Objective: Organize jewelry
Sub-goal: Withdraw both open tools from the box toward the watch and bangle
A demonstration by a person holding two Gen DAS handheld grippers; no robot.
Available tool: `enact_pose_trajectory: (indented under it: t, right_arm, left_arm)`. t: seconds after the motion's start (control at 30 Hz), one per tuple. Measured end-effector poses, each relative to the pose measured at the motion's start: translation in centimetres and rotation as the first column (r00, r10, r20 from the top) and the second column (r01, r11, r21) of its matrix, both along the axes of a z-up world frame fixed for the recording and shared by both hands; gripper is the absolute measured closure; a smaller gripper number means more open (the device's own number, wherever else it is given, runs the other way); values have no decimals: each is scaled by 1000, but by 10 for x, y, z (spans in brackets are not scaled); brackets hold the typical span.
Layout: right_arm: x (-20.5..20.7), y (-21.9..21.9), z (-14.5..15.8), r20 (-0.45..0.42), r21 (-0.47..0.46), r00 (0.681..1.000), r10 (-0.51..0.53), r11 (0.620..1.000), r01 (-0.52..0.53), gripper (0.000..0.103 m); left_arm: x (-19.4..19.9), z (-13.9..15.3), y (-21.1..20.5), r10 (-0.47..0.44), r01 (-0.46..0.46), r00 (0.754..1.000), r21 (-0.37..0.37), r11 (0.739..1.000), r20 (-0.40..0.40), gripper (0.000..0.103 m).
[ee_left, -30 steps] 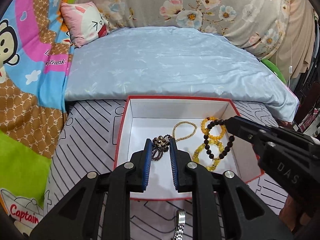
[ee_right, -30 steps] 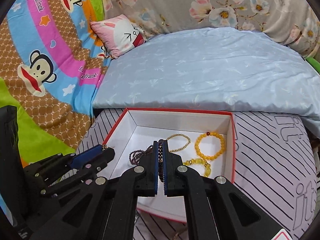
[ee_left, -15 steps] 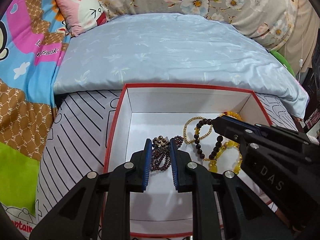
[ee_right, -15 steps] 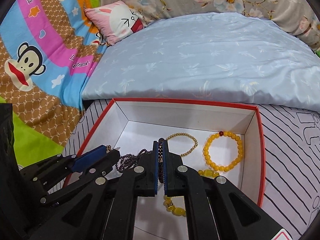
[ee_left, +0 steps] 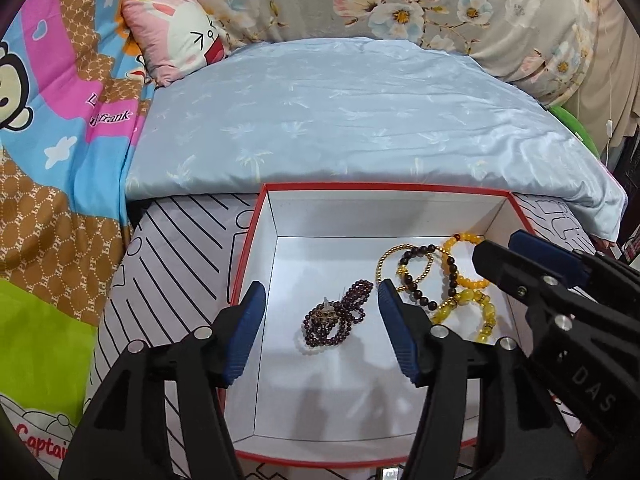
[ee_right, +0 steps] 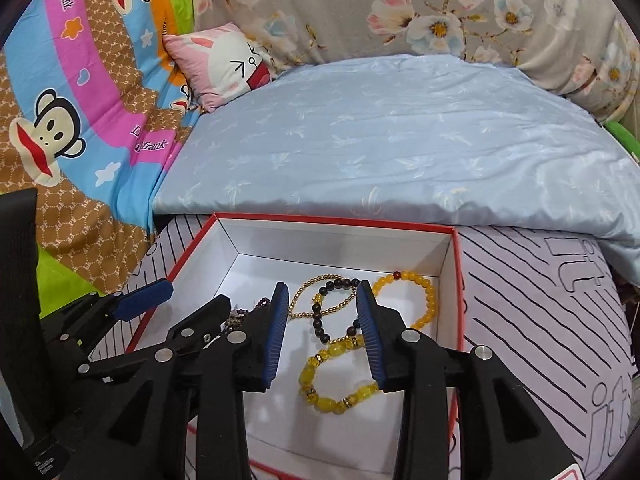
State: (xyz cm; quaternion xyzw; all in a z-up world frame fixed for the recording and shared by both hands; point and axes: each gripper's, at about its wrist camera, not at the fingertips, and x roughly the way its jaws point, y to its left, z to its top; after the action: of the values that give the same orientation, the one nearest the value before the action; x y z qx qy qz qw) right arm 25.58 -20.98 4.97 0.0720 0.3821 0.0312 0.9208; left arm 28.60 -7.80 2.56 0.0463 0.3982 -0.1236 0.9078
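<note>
A white box with a red rim (ee_left: 262, 240) lies on the bed. My left gripper (ee_left: 320, 288) hangs over its left half with its jaws opening. A dark purple bead bracelet (ee_left: 334, 322) lies in a heap on the box floor below them, free of the pads. My right gripper (ee_right: 322, 288) is over the right half, jaws also opening. A dark brown bead bracelet (ee_right: 320, 320) rests loose on the floor beneath it, across a thin gold bead chain (ee_right: 308, 284). A yellow bead bracelet (ee_right: 424, 292) and a chunky yellow one (ee_right: 332, 392) lie beside them.
The box sits on a grey striped sheet (ee_right: 540, 320). Behind it lies a folded light blue quilt (ee_left: 360, 120), with a pink rabbit pillow (ee_left: 180, 36) and a monkey-print blanket (ee_right: 60, 128) to the left. A metal watch strap (ee_left: 390, 472) peeks out at the box's near edge.
Both grippers have opened. The purple bracelet left the left pads and the dark brown one left the right pads; both now lie on the box floor. The box looks closer.
</note>
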Motion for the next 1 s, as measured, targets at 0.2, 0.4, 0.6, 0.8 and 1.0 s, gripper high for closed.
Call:
enact_pose_trajectory:
  t: [0.2,0.4,0.6,0.8,1.0]
  right_arm:
    - [-27,1,18,37,-25,999,-15,1000,16,65]
    - [-57,-2,34,72,-37,997,-39,998,41,64]
    - [-89,-5,41,86,-52,994,-59,997,64,62]
    - [-118,-10,39,78,-43,994,-78,996,81,60]
    - [-141,-13,32,61,-35,994,-90,995,92,60]
  left_arm:
    - [-21,15,-1,-12,12,1000,1,1000,27,46]
    - [-42,28,5,-8,9,999,-9,1000,44,46]
    - [-63,39,11,-7,8,998,-17,1000,57,46]
    - [-84,41,16,-3,4,998,-19,1000,57,41]
    - [-103,38,15,-15,15,999,-10,1000,48,41]
